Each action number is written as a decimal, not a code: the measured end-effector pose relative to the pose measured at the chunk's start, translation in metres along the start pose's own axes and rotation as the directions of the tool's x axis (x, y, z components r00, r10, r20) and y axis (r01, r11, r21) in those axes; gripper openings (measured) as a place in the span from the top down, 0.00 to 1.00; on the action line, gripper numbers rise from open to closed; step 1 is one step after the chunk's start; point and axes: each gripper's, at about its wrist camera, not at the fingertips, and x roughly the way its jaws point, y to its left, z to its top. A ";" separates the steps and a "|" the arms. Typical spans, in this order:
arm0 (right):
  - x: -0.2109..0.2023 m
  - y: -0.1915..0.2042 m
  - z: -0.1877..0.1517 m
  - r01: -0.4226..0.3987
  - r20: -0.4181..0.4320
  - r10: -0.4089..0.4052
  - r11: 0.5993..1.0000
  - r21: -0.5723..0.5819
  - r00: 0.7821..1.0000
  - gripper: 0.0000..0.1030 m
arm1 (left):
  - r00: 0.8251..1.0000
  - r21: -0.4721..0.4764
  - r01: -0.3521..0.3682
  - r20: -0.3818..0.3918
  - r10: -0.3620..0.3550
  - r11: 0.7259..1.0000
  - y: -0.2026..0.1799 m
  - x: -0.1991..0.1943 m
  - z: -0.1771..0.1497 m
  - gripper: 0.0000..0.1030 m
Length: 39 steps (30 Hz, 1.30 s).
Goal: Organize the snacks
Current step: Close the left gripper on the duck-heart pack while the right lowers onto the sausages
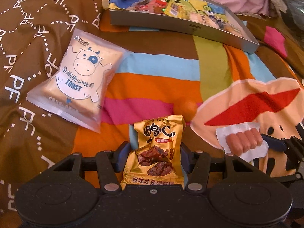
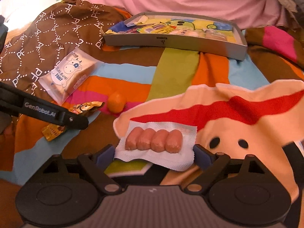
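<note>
Two grippers clench snacks: left gripper (image 1: 154, 156) grasps an upright gold packet (image 1: 154, 152); right gripper (image 2: 153, 154) grasps a crosswise sausage pack (image 2: 153, 139).

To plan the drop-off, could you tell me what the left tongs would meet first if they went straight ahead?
The left tongs hold the gold snack packet. Straight ahead lies a small orange ball on the striped bedding, probably first. Beyond it sits the grey tray; depth is unclear.
</note>
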 end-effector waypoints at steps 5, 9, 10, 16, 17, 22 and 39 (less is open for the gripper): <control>0.004 0.008 -0.003 0.018 -0.001 -0.018 0.999 -0.040 1.000 0.11 | 1.000 0.037 0.008 0.010 -0.008 0.999 -0.007 -0.002 -0.006 0.45; 0.009 0.009 -0.004 0.009 -0.011 -0.010 0.999 -0.037 1.000 0.07 | 1.000 0.042 0.006 0.011 -0.006 0.999 -0.007 -0.002 -0.007 0.45; 0.010 0.009 -0.004 0.006 -0.012 -0.007 0.999 -0.035 1.000 0.07 | 1.000 0.039 0.006 0.011 -0.006 0.999 -0.007 -0.001 -0.007 0.45; 0.013 0.009 -0.004 0.002 -0.010 -0.003 0.999 -0.032 1.000 0.07 | 1.000 0.050 -0.001 0.009 0.000 0.999 -0.008 0.000 -0.006 0.44; 0.013 0.009 -0.004 0.004 -0.009 -0.004 0.999 -0.032 1.000 0.09 | 1.000 0.052 -0.001 0.010 0.001 0.999 -0.008 0.000 -0.006 0.44; 0.012 0.011 -0.004 0.008 -0.003 -0.008 0.999 -0.037 1.000 0.11 | 1.000 0.054 -0.002 0.018 0.001 0.999 -0.008 -0.001 -0.007 0.44; 0.011 0.013 -0.005 0.028 0.020 -0.027 0.999 -0.044 0.999 0.11 | 0.999 0.066 -0.004 0.048 0.001 0.998 -0.009 -0.005 -0.012 0.45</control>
